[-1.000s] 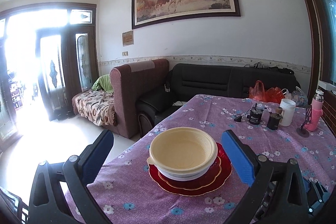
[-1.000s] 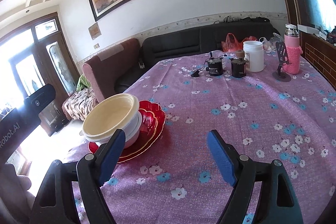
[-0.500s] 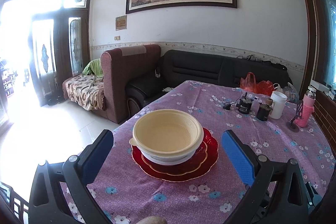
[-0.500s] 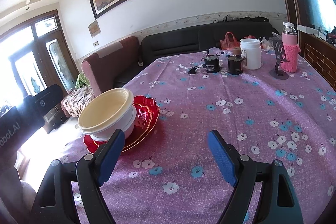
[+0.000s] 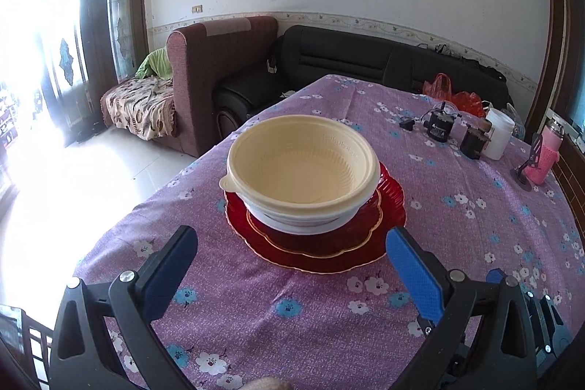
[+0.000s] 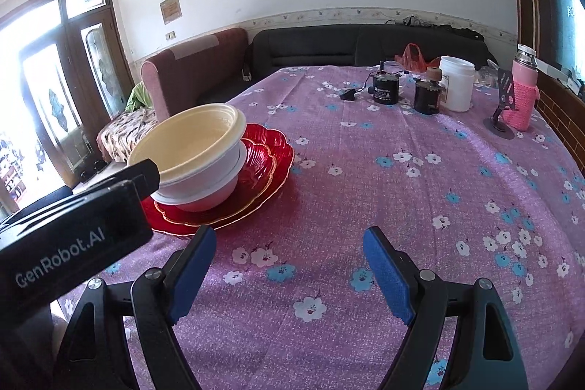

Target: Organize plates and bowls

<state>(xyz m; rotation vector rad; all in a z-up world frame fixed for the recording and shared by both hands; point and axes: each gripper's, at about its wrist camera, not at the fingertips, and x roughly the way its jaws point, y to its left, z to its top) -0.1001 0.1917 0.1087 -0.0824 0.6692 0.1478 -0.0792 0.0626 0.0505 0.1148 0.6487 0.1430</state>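
A cream bowl (image 5: 301, 167) sits nested in a white bowl (image 5: 292, 223), on stacked red plates (image 5: 321, 243) with gold rims, near the table's left edge. The stack also shows in the right wrist view: cream bowl (image 6: 190, 145), white bowl (image 6: 204, 189), red plates (image 6: 263, 167). My left gripper (image 5: 292, 254) is open and empty, just short of the plates, facing them. My right gripper (image 6: 289, 258) is open and empty, over bare cloth to the right of the stack. The left gripper's body (image 6: 69, 236) shows at the left of the right wrist view.
The table wears a purple flowered cloth (image 6: 402, 192). At its far right stand two dark motors (image 6: 385, 90), a white jar (image 6: 457, 83), a pink bottle (image 6: 523, 94) and a phone stand (image 6: 502, 112). Sofas (image 5: 226, 75) lie beyond the far-left edge.
The left gripper has tilted down and come closer to the stack, which now sits larger and higher between its fingers. The right gripper has shifted slightly. Both stay open.
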